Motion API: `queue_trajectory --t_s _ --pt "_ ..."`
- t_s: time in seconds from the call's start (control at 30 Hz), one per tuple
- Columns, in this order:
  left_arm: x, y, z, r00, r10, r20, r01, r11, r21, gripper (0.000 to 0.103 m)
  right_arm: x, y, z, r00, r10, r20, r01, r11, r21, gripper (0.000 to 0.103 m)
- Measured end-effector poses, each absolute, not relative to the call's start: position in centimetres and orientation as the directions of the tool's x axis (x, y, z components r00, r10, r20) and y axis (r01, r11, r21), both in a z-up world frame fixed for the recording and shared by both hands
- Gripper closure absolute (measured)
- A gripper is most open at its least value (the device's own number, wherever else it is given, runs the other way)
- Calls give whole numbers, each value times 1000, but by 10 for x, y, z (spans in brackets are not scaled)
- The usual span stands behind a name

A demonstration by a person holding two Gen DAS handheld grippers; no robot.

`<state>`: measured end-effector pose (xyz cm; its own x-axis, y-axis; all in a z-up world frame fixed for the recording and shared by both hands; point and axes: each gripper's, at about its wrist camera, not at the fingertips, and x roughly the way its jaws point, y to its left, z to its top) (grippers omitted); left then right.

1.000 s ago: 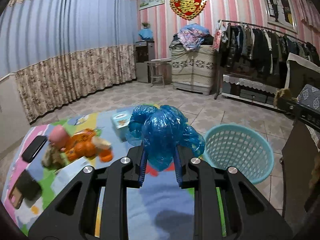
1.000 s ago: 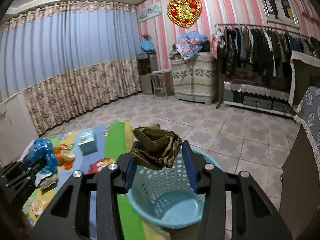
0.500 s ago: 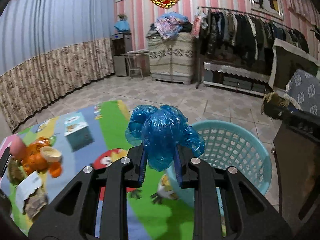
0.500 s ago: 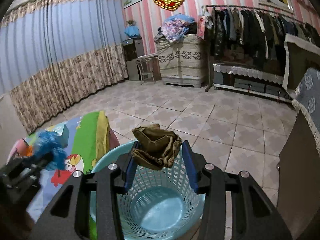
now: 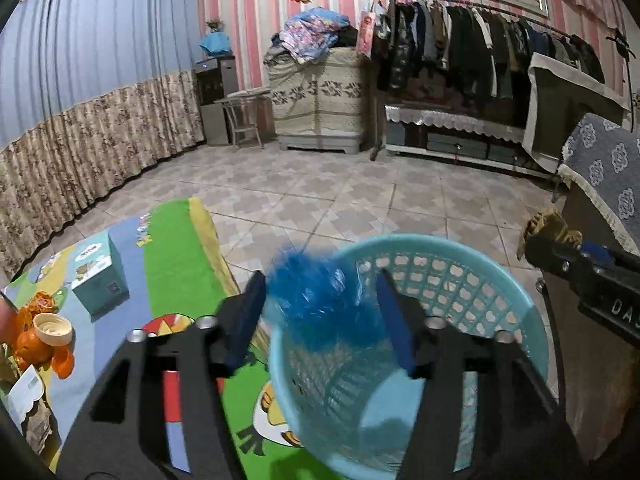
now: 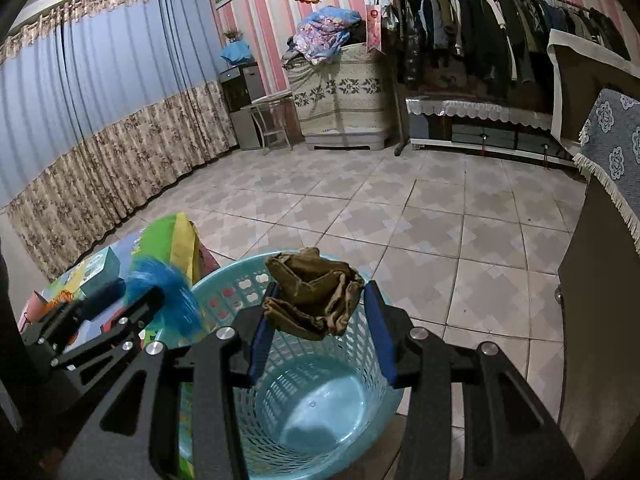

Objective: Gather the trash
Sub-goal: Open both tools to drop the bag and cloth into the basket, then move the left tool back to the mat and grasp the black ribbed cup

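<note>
A light-blue mesh basket [image 5: 460, 264] stands on the tiled floor at the mat's edge. My left gripper [image 5: 320, 280] hangs over its near rim with its jaws opening. The crumpled blue plastic bag [image 5: 316, 308] sits blurred between them, clear of both pads, just above the basket. In the right wrist view the same bag [image 6: 168, 292] shows at the basket's [image 6: 224, 280] left rim. My right gripper [image 6: 322, 286] is shut on a brown crumpled wad [image 6: 316, 292], held above the basket's opening. The basket's floor looks bare.
A cartoon play mat [image 5: 172, 260] lies left of the basket with a teal box [image 5: 96, 272] and an orange toy [image 5: 40, 340] on it. A dark cabinet under a blue patterned cloth [image 5: 600, 168] stands close on the right. Tiled floor [image 6: 440, 220] stretches ahead.
Both grippers have swung right and down, away from the mat and over the basket. The left jaws have spread and the blue bag has come loose. The right gripper's hold on the wad is unchanged.
</note>
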<state>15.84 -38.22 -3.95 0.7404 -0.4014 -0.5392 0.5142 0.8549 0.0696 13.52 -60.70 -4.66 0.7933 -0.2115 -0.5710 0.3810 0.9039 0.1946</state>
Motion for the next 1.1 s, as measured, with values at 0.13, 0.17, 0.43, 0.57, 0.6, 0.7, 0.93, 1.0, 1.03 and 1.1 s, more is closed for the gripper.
queue_trajectory --t_s 0.13,0.17,0.43,0.57,0.6,0.7,0.93,1.0,1.03,1.1 --pt "160 -369 -36 762 -371 -531 481 873 80 29 141 -603 -50 786 -200 -586 375 907 193 60" --pt "160 -365 -35 769 -362 -526 469 880 80 23 144 -601 -51 781 -200 -591 373 909 186 60" --pt "168 -319 -21 810 -321 -491 400 914 63 10 162 -579 -65 759 -179 -627 353 921 165 59" --pt "170 -300 -18 819 -302 -487 372 927 51 7 170 -573 -67 762 -169 -625 348 921 176 42" --pt "171 -295 -18 822 -294 -487 362 931 48 6 171 -570 -67 766 -176 -619 352 920 174 28" --pt "172 -282 -16 829 -276 -487 338 940 41 6 177 -562 -66 765 -193 -615 354 923 150 26" --pt "171 -255 -14 834 -260 -486 308 951 19 6 171 -555 -56 782 -238 -576 366 924 114 9" --pt "169 -247 -14 838 -247 -486 292 956 18 6 168 -553 -52 791 -238 -563 364 924 121 8" --pt "168 -242 -15 840 -240 -486 285 958 19 5 167 -552 -51 793 -239 -560 364 924 121 8" --pt "167 -231 -17 847 -217 -486 259 966 21 5 165 -546 -47 797 -240 -554 356 928 110 8"
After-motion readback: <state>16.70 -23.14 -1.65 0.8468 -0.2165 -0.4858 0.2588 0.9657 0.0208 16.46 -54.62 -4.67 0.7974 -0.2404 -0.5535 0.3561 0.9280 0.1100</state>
